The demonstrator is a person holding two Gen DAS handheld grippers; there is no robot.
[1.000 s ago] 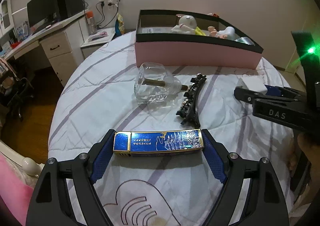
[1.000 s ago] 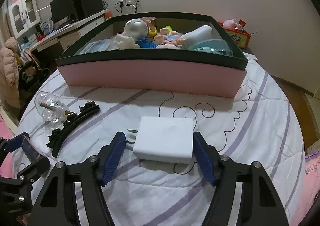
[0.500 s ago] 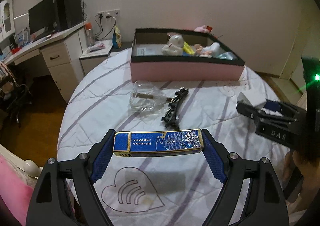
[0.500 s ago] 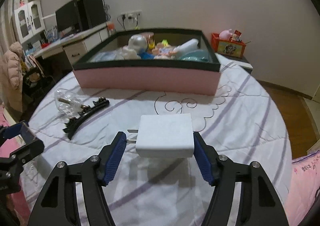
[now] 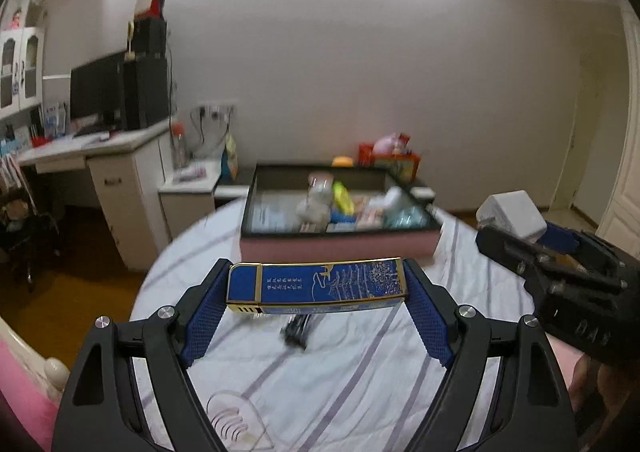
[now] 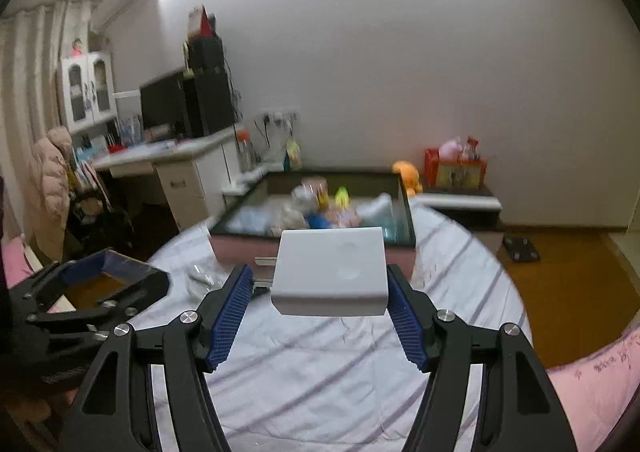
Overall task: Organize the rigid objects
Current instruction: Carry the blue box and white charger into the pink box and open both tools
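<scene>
Both claws loaded and off the bed. My left claw (image 5: 318,294) is clamped end to end on the blue-and-gold flat box (image 5: 318,286); both blue pads press its short ends and it sits level, clear of the quilt. My right claw (image 6: 320,292) is clamped across the white charger block (image 6: 330,272), pads on its two sides, prongs sticking out to the left in that view, also in the air. From the left camera the right claw (image 5: 516,236) sits off to the right with the same white charger block (image 5: 512,213) in it. On the striped bed cover (image 5: 360,372) below, still loose: a dark hair clip (image 5: 298,330), mostly hidden behind the blue box and blurred, and something clear like a glass bottle (image 6: 202,276) just left of my right claw's pad; too smeared to say more. Farther out, the pink bin with the black rim (image 5: 340,248) sits on the far side of the bed, already holding a pile of small items, which I can't make out through the blur. My read: two items picked and not yet over the bin, at least two more left on the bed after these. Roughly mid-task. Next calls for carrying both forward over the rim and releasing where the pile leaves room.
</scene>
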